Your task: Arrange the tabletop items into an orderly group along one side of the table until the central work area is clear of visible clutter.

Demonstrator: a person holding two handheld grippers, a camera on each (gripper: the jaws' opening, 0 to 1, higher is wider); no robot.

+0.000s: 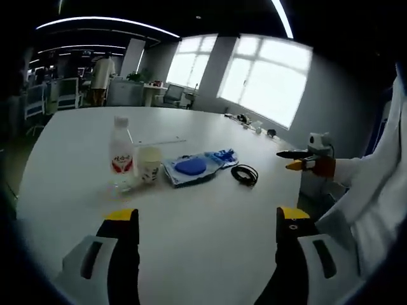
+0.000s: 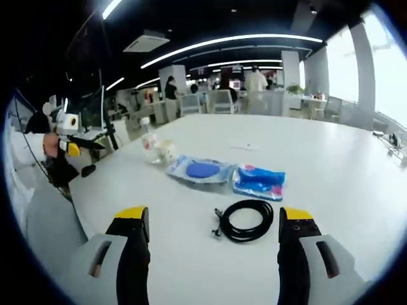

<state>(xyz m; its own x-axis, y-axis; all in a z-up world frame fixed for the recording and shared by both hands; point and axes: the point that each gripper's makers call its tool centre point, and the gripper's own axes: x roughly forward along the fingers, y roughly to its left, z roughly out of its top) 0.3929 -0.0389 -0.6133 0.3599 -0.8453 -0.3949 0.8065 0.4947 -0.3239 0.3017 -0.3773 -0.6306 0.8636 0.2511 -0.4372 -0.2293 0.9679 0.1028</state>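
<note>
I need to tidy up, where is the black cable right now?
In the right gripper view the coiled black cable lies on the white table, just ahead of the jaws, near the blue packet.

One bottle (image 1: 122, 154), one cup (image 1: 149, 166), two blue packets (image 2: 259, 180), one cable (image 2: 245, 220).

1. The counter (image 2: 331, 165) is white, smooth and faintly glossy, catching soft window light.
2. The bottle (image 1: 121, 154) is clear plastic with a white cap and a printed red label.
3. The cup (image 1: 149, 165) looks like matt paper.
4. The blue pouch (image 2: 259, 180) is shiny, crinkled plastic film.
5. The coiled cable (image 2: 245, 220) is black with a rubbery, slightly glossy sheath.
6. The tongs (image 2: 216, 232) look like matt black plastic with yellow tips.
</note>
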